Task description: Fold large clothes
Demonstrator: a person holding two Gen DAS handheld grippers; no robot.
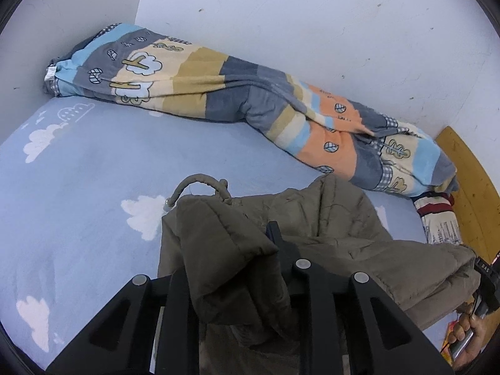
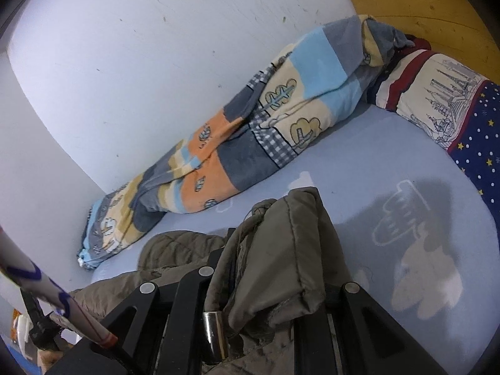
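Note:
An olive-brown quilted jacket lies bunched on the blue cloud-print bedsheet. My left gripper is shut on a thick fold of it. The fold drapes over the left finger and hides it, and only the right fingertip shows. A drawstring cord loops out past the fold. In the right wrist view my right gripper is shut on another padded edge of the jacket. That edge covers its right finger. A metal cord end hangs near the jaws.
A rolled patchwork quilt lies along the white wall. A printed pillow rests against the wooden headboard. A person's hand grips the other handle at the lower right. A white patterned sleeve shows at the lower left.

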